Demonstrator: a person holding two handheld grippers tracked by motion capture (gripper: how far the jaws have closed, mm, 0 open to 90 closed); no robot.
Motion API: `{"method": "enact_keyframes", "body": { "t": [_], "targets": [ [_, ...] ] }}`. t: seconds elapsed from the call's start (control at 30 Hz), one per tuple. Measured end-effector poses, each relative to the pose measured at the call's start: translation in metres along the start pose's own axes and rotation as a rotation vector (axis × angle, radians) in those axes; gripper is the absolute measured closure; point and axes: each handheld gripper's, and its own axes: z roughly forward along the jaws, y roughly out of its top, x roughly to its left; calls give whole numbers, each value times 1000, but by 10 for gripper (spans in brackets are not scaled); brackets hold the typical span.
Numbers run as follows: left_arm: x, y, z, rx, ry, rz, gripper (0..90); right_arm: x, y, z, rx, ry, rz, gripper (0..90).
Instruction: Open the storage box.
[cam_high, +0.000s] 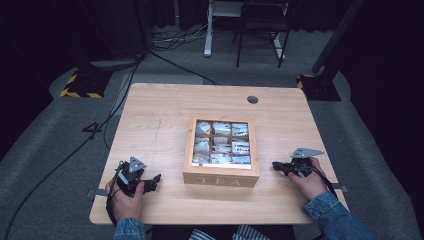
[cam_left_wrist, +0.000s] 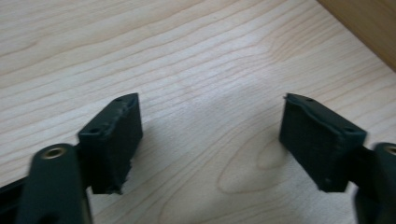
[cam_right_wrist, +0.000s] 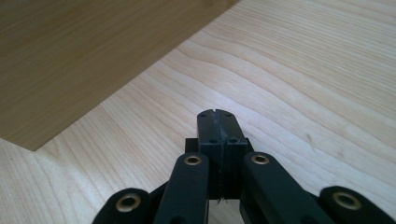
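Left gripper rested low on the wooden table, its jaws spread wide with only bare wood between them, just left of the tea box. Right gripper sat with its jaws pressed together, empty, just right of the closed box, which stood mid-table.

Black tongs, pale wood-grain table, tan tea box with white lettering.
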Motion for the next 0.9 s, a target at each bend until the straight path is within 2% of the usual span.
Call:
{"method": "enact_keyframes", "body": {
  "t": [0.1,0.17,0.2,0.23,0.3,0.37,0.4,0.5,0.57,0.6,0.63,0.8,0.9],
  "targets": [
    [0,0,0,0,2,-4,146,-2,1,-4,-6,-8,-19,900],
    [0,0,0,0,1,-4,146,-1,4,-9,-16,3,-25,900],
    [0,0,0,0,1,-4,146,1,7,-13,-23,38,-30,900],
    [0,0,0,0,1,-4,146,1,7,-13,-23,38,-30,900],
    [0,0,0,0,1,-5,146,2,9,-16,-21,71,6,900],
    [0,0,0,0,1,-5,146,4,11,-18,-37,87,5,900],
    [0,0,0,0,1,-5,145,8,14,-22,-54,94,-25,900],
    [0,0,0,0,3,-4,145,15,17,-27,-50,100,-51,900],
    [-2,2,3,6,18,-19,126,21,20,-31,-41,125,-82,900],
    [-2,3,4,6,17,-24,106,28,22,-34,-42,141,-128,900],
    [-2,3,4,6,18,-23,106,28,22,-34,-42,141,-128,900],
    [-3,4,4,7,22,-29,106,47,27,-36,-35,190,-218,900],
    [-3,4,5,5,28,-27,107,52,29,-36,-30,199,-237,900]
  ]
}}
